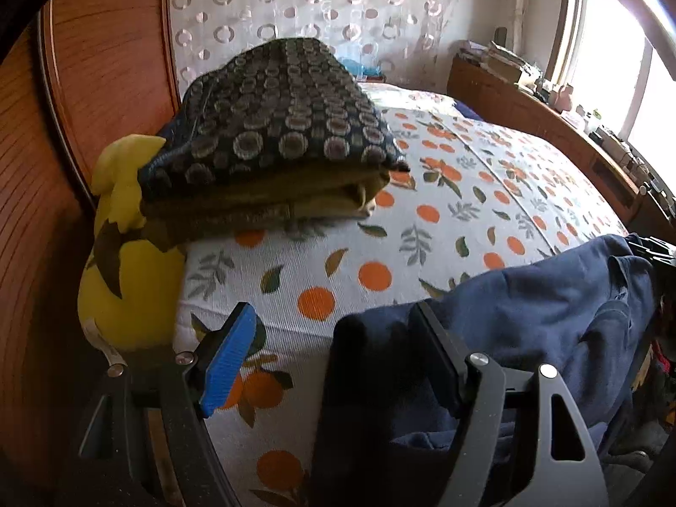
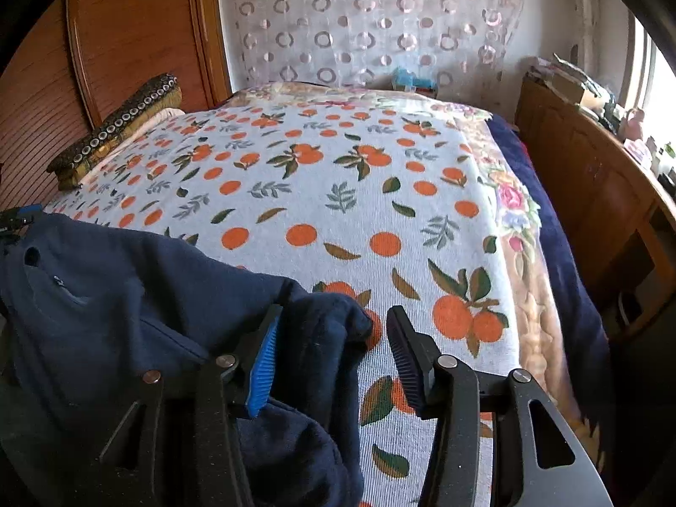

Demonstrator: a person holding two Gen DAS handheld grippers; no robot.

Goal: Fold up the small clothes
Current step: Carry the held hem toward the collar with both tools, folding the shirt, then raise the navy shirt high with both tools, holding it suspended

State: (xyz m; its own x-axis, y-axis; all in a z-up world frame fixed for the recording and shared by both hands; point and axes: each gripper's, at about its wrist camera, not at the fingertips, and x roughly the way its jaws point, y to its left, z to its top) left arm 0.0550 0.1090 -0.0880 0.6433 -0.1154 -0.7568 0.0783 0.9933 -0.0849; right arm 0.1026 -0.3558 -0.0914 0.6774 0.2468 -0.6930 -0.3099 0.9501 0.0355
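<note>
White bedspread (image 2: 321, 211) with oranges and leaves, spread across a wide bed. Navy garment (image 2: 126, 295) heaped at near edge of it, between both tools. Folded dotted blanket (image 1: 279, 126) stacked by wooden headboard (image 1: 105, 63), yellow plush toy (image 1: 122, 262) beside. Left gripper (image 1: 333, 363) apart, cloth bunched between, not pinched. Right gripper (image 2: 333, 363) apart, navy fold against blue pad only.

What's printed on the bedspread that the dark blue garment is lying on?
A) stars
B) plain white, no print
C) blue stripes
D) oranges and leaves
D: the white bedspread shows orange fruits and green leaves all over, with the dark blue garment draped on its near edge.
</note>
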